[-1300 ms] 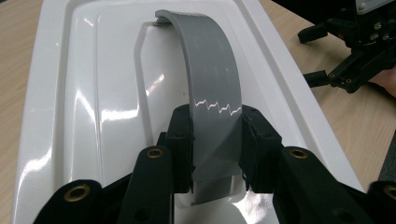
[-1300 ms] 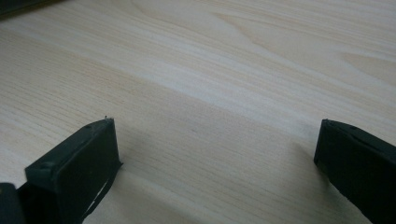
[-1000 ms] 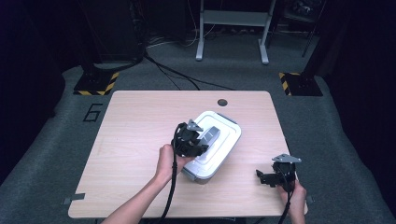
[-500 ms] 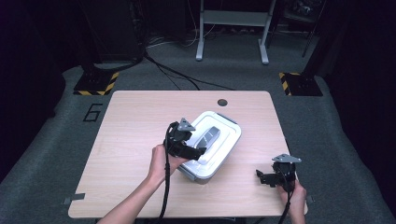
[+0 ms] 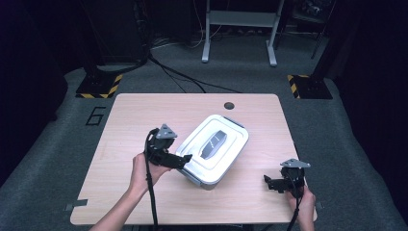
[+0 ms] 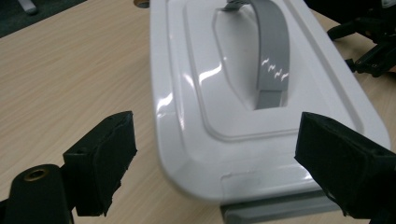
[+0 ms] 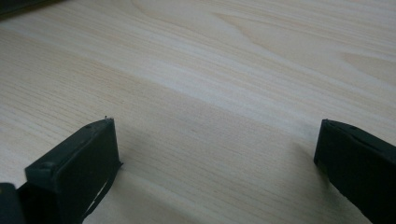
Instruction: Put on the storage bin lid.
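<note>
A white plastic box [image 5: 214, 148] with a grey handle [image 5: 213, 143] sunk in its lid lies slantwise at the middle of the wooden table [image 5: 144, 110]. My left gripper [image 5: 185, 160] hovers at the box's near left corner. In the left gripper view the lid [image 6: 261, 93] and handle [image 6: 271, 51] lie ahead of the left gripper [image 6: 219, 163]. Its jaws have just been opening and now stand wide apart, with no pad pressing on the box. My right gripper [image 5: 268, 183] rests open near the front right edge, and the right gripper [image 7: 215, 163] has bare wood between its jaws.
A round cable hole [image 5: 229, 105] sits at the table's back edge. Beyond the table are a metal stand [image 5: 238, 29], two yellow-black striped bases [image 5: 98, 86] [image 5: 308, 85] and floor cables. The right gripper [image 6: 373, 42] shows far off in the left gripper view.
My left gripper has drawn back leftward off the lid's handle to the box's near left corner, and its jaws have opened. The box and the right gripper have stayed put.
</note>
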The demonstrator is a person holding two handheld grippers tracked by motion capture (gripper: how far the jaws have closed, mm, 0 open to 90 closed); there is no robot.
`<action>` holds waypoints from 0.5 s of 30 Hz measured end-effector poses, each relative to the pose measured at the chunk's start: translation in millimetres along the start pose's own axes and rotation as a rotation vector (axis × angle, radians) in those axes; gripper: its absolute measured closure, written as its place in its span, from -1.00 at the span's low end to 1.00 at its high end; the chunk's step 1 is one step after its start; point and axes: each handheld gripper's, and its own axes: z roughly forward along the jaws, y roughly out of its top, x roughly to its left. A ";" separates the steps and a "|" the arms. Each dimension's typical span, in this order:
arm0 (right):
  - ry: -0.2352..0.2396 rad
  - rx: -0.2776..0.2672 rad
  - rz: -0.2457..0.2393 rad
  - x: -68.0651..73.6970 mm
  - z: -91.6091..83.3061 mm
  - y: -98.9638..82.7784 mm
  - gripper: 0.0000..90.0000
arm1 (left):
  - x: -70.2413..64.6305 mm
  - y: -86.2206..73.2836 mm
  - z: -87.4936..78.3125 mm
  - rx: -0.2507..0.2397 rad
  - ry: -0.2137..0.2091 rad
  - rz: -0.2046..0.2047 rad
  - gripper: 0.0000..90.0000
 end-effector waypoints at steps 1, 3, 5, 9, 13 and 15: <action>0.000 0.000 0.000 0.0 0.0 0.0 -1.00 | 3.6 -3.8 -3.2 0.003 0.008 -0.006 -0.74; 0.000 0.000 0.000 0.0 0.0 0.0 -1.00 | 11.1 -12.4 -8.9 -0.004 0.021 -0.024 -0.76; 0.000 0.000 0.000 0.0 0.0 0.0 -1.00 | 18.9 -21.3 -14.8 -0.010 0.035 -0.044 -0.77; 0.000 0.000 0.000 0.0 0.0 0.0 -1.00 | 35.8 -41.8 -25.3 -0.003 0.068 -0.081 -0.78; 0.000 0.000 0.000 0.0 0.0 0.0 -1.00 | 53.1 -67.2 -27.5 -0.011 0.112 -0.134 -0.79; 0.000 0.000 0.000 0.0 0.0 0.0 -1.00 | 61.7 -81.1 -25.5 -0.003 0.138 -0.165 -0.79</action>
